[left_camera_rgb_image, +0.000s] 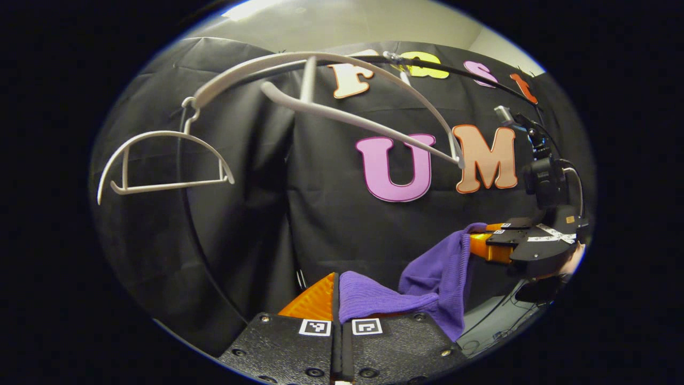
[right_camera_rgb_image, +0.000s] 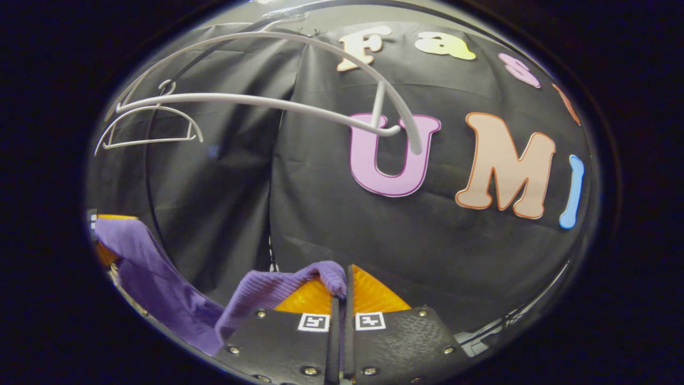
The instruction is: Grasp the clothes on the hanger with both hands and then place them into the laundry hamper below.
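In the left gripper view, the left gripper point(left_camera_rgb_image: 336, 289) is seen at the bottom with its two fingers drawn together, and one end of the purple garment point(left_camera_rgb_image: 427, 283) is pinched between them. The cloth is draped over the right-hand finger and hangs in a fold toward the right. There it is carried up to the right gripper point(left_camera_rgb_image: 481, 243), which is seen farther off at the right edge, and its other end is held at that gripper's tips. A small part of a hand point(left_camera_rgb_image: 574, 259) is seen behind that gripper. Above, a pale hanger point(left_camera_rgb_image: 342, 101) is hung from a dark rail point(left_camera_rgb_image: 459, 72); it is bare, and the garment is well below it, apart from it. A second pale hanger point(left_camera_rgb_image: 165, 160) is hung farther left, also bare. The black cloth wall point(left_camera_rgb_image: 240, 214) stands behind everything.

In the right gripper view, the right gripper point(right_camera_rgb_image: 342, 291) is seen at the bottom, its fingers closed to a narrow slit, with a corner of the purple garment point(right_camera_rgb_image: 278, 291) clamped between them. From there the cloth sags down and to the left, then rises to the left gripper point(right_camera_rgb_image: 104, 235), which is mostly covered by the fabric at the left edge. The near hanger point(right_camera_rgb_image: 267, 101) arches overhead, and the second hanger point(right_camera_rgb_image: 149, 128) is seen beyond it to the left. Nothing stands between the garment and the grippers.
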Tool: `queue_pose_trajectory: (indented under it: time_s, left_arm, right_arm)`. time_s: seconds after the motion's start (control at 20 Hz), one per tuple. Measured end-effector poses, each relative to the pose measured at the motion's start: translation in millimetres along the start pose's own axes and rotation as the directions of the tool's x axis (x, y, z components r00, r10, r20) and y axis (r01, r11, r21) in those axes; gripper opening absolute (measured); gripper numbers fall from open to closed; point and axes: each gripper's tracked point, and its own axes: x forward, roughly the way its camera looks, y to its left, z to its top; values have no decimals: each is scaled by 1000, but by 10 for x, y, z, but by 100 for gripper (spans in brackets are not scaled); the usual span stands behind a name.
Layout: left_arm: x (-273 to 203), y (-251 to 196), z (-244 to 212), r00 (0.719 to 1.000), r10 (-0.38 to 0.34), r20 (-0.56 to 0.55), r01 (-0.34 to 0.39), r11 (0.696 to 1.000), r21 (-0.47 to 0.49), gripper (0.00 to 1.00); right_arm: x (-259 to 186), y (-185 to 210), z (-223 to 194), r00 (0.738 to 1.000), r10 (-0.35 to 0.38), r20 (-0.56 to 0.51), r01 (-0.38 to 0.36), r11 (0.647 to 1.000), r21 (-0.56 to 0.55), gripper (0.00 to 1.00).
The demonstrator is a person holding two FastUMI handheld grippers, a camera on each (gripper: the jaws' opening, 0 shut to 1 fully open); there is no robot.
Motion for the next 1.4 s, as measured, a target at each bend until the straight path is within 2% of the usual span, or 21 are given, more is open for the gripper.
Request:
queue_pose_trajectory:
  time_s: [0.15, 0.3, 0.45, 0.75, 1.0, 1.1, 1.2, 1.35, 1.4]
  left_arm:
    - [108, -194, -187, 998, -36, -47, 35, 999, -21, 0]
    - [214, -393, -445, 987, -79, -141, 68, 994, -83, 1]
    - [201, -332, -697, 974, -89, -209, 64, 991, -120, 1]
    - [244, -458, -1155, 926, -141, -349, 78, 979, -187, 0]
    - [262, -518, -1603, 866, -175, -468, 80, 973, -216, 0]
    - [255, -550, -1776, 834, -179, -523, 72, 973, -218, 1]
    - [224, -602, -1950, 794, -195, -575, 49, 965, -259, 1]
    - [229, -613, -2155, 760, -193, -620, 2, 956, -295, 1]
    - [222, -574, -2235, 739, -183, -649, -22, 955, -294, 1]
  right_arm:
    - [-29, 140, -209, 999, 24, -45, -23, 999, 22, 4]
    - [-61, 281, -525, 992, 51, -115, -46, 998, 45, 4]
    - [-114, 416, -875, 981, 76, -178, -65, 996, 64, 4]
    - [-172, 539, -1318, 952, 119, -281, -105, 992, 62, 4]
    - [-256, 616, -1661, 917, 123, -380, -90, 991, 103, 4]
    - [-270, 637, -1703, 905, 131, -405, -88, 989, 122, 4]
    - [-310, 613, -1783, 896, 129, -425, -93, 990, 104, 4]
    - [-309, 644, -1872, 885, 132, -446, -106, 991, 83, 7]
    - [-313, 638, -1890, 880, 131, -456, -105, 991, 81, 7]
